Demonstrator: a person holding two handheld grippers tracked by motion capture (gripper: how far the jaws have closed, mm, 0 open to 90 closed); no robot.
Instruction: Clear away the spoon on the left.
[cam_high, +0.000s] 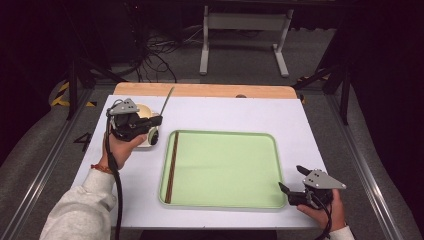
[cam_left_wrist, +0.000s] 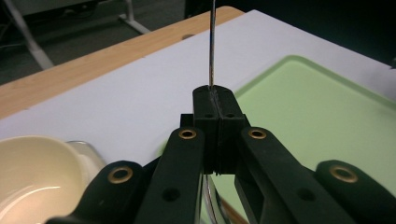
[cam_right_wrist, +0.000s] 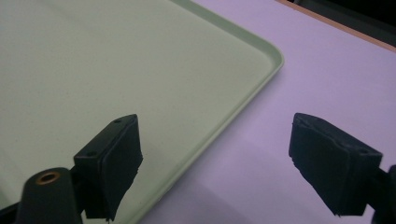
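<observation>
L gripper (cam_high: 159, 120) is clamping a thin silver metal rod (cam_left_wrist: 212, 44) btwn closed jaws, holding it above the white table (cam_high: 225, 112), just beside a cream round bowl (cam_left_wrist: 32, 172). R gripper (cam_high: 292, 180) is sitting w/ jaws wide apart, gripping nothing, at the pale green plastic tray's (cam_high: 225, 202) near corner.

Right gripper (cam_right_wrist: 215, 163) fingers (cam_right_wrist: 112, 163) spread wide above the green tray's corner (cam_right_wrist: 261, 70), seemingly touching nothing, pale table (cam_right_wrist: 336, 70) beside

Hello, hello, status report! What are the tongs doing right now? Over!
Left tongs shut on thin silver metal utensil handle, beside cream bowl. Right tongs open, empty, at corner of pale green tray. Brown chopsticks lie in tray. Nothing blocking.
</observation>
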